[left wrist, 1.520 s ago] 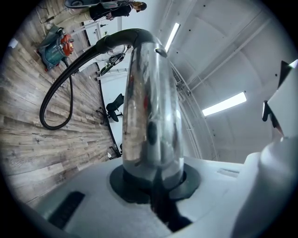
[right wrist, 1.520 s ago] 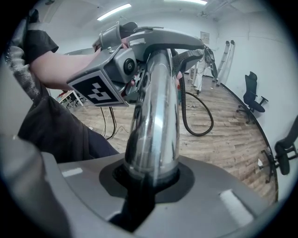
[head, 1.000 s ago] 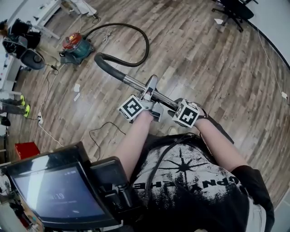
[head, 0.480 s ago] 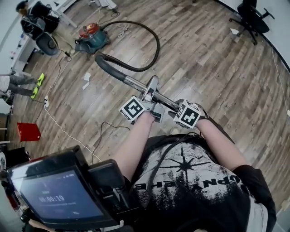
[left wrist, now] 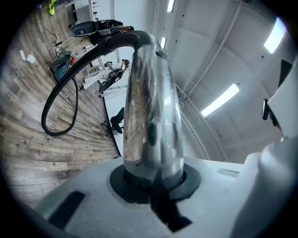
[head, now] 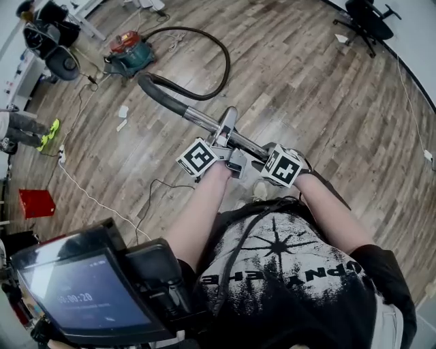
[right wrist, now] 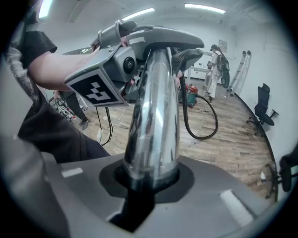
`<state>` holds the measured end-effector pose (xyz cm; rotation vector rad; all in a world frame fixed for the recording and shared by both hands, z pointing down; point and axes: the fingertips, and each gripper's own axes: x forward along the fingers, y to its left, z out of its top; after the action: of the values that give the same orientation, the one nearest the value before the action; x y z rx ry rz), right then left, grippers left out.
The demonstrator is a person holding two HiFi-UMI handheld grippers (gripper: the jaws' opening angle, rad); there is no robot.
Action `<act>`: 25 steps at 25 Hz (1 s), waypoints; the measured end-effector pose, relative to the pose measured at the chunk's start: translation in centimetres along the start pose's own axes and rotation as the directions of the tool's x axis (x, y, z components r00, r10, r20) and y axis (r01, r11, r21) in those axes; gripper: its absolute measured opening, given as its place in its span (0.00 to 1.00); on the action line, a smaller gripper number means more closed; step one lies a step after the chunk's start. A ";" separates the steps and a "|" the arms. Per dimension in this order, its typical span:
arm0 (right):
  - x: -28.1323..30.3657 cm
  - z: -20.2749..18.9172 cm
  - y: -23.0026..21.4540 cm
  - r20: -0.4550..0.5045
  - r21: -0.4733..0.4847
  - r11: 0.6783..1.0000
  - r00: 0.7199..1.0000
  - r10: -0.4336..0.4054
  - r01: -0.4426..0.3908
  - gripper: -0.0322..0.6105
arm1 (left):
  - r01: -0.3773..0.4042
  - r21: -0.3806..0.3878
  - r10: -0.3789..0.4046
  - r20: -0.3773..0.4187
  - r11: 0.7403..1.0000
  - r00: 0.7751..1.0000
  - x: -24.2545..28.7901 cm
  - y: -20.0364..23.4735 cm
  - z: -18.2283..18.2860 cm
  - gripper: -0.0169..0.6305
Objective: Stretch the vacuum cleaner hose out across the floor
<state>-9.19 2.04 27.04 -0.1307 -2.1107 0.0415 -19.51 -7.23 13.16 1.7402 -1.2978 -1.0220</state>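
Observation:
A chrome wand tube [head: 204, 121] runs slantwise in front of me in the head view. It joins a black curved handle [head: 153, 88]. From there the black hose [head: 221, 61] loops on the wooden floor back to the red and teal vacuum cleaner [head: 128, 54]. My left gripper [head: 227, 133] is shut on the tube, and my right gripper [head: 262, 155] is shut on it lower down, close beside the left. In the left gripper view the tube [left wrist: 151, 116] rises straight out of the closed jaws, with the hose [left wrist: 58, 107] curled beyond. The right gripper view shows the tube [right wrist: 153, 116] clamped the same way.
An office chair [head: 364, 17] stands at the far right. Cables [head: 88, 198] trail over the floor at left, near a red box [head: 35, 202] and white scraps [head: 122, 112]. A person [right wrist: 216, 65] stands by the far wall. A screen device [head: 75, 293] hangs at lower left.
Both grippers, still clamped on the tube, have shifted a little across the floor with it. The hose loop keeps its curled shape.

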 end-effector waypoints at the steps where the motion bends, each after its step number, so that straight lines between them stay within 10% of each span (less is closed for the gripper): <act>1: 0.0 -0.4 0.6 -0.006 0.004 1.000 1.000 -0.007 0.007 0.18 | -0.006 0.001 0.006 -0.007 1.000 1.000 -0.6 0.1 -0.4 0.09; 11: 0.0 -8.8 6.6 -0.085 0.132 0.989 0.995 -0.051 0.062 0.17 | -0.015 -0.082 0.004 -0.133 0.997 0.991 -4.5 1.1 -10.1 0.09; 16: -0.9 -11.5 8.6 -0.112 0.150 0.987 0.993 -0.037 0.053 0.17 | 0.014 -0.239 -0.041 -0.111 0.971 0.993 -5.1 -0.4 -13.6 0.09; 25: -5.4 -16.7 9.5 -0.095 0.067 0.998 0.995 -0.006 0.013 0.18 | 0.025 -0.177 -0.031 -0.027 0.984 0.999 -4.9 -4.6 -18.4 0.09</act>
<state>8.63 10.52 30.29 -0.0806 -2.0129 0.0989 -2.00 0.22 17.65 1.6367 -1.1310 -1.0888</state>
